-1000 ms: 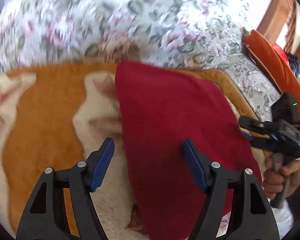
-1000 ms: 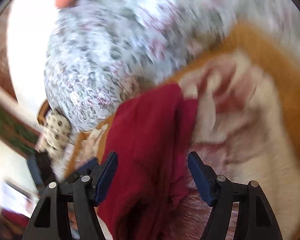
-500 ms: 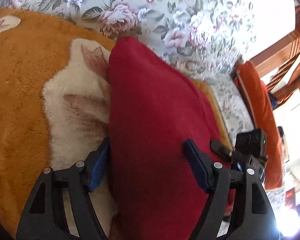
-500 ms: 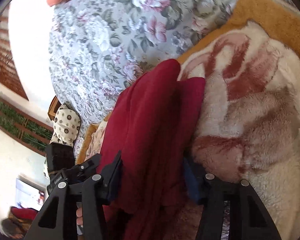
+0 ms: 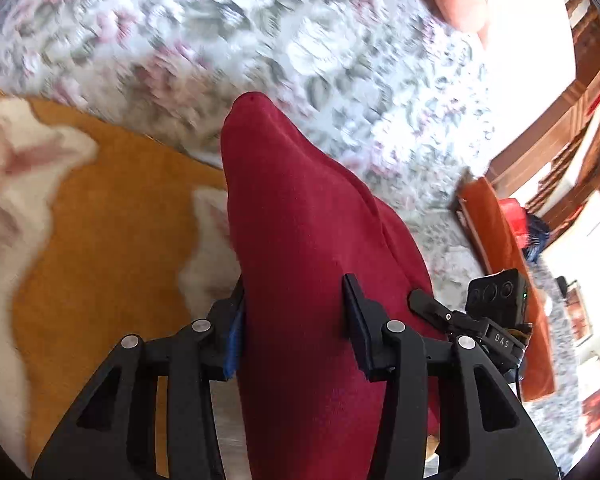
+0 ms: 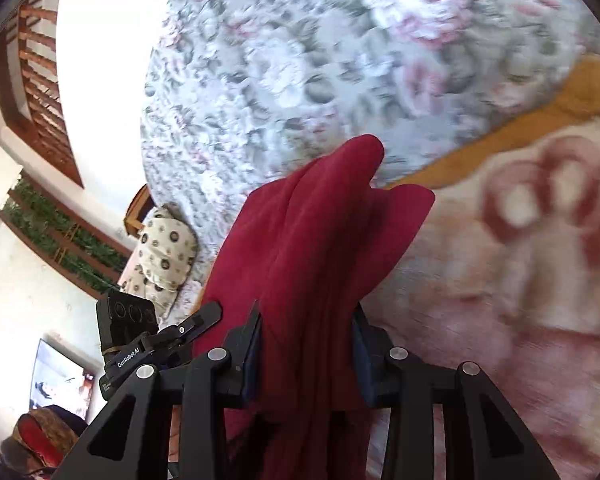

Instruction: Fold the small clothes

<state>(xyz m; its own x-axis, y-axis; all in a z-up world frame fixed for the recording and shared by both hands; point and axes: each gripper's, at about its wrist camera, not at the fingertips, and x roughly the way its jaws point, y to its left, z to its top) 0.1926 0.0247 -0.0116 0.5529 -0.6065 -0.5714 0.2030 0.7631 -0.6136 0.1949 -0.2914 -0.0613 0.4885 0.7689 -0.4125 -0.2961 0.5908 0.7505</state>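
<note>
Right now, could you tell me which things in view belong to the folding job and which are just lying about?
For the job:
red cloth, gripped by both
left claw
right claw

Just lying about:
orange and cream blanket
flowered cover
spotted cushion
orange cushion

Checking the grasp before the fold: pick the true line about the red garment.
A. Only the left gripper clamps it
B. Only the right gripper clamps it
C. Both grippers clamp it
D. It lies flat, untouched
C: the red garment is pinched by the left gripper and bunched in the right gripper.
</note>
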